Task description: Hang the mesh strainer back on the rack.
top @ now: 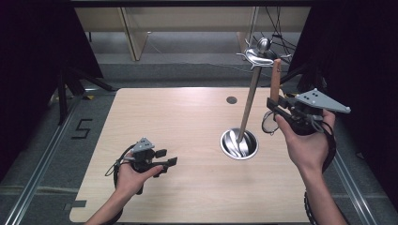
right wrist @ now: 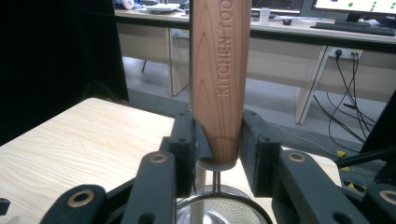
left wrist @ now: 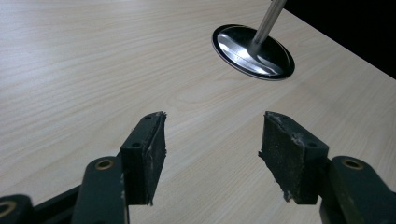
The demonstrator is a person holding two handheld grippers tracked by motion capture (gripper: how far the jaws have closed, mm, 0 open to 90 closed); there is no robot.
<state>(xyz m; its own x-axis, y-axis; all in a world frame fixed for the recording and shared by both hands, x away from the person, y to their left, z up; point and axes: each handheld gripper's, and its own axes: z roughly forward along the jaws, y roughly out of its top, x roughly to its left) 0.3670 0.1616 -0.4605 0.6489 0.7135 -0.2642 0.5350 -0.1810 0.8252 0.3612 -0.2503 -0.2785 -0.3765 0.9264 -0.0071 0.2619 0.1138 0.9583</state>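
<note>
My right gripper (top: pixel 277 105) is shut on the wooden handle (top: pixel 275 79) of a small wire strainer and holds it upright above the table's right side. In the right gripper view the handle (right wrist: pixel 218 79), stamped "KITCHEN TOO…", stands between the pads (right wrist: pixel 217 140), and the mesh bowl (right wrist: pixel 219 210) hangs below. Just left of it stands a metal utensil stand: round shiny base (top: pixel 239 144), tilted-looking pole (top: pixel 248 101), hooks at the top (top: pixel 260 54). My left gripper (top: pixel 169 159) rests open low over the table's front left, its jaws (left wrist: pixel 212 149) holding nothing, with the stand's base (left wrist: pixel 254 51) beyond.
The light wooden table (top: pixel 178 122) has a small dark hole (top: pixel 231 100) near its far edge. Dark curtains flank both sides, and desks with cables (right wrist: pixel 345 79) stand behind.
</note>
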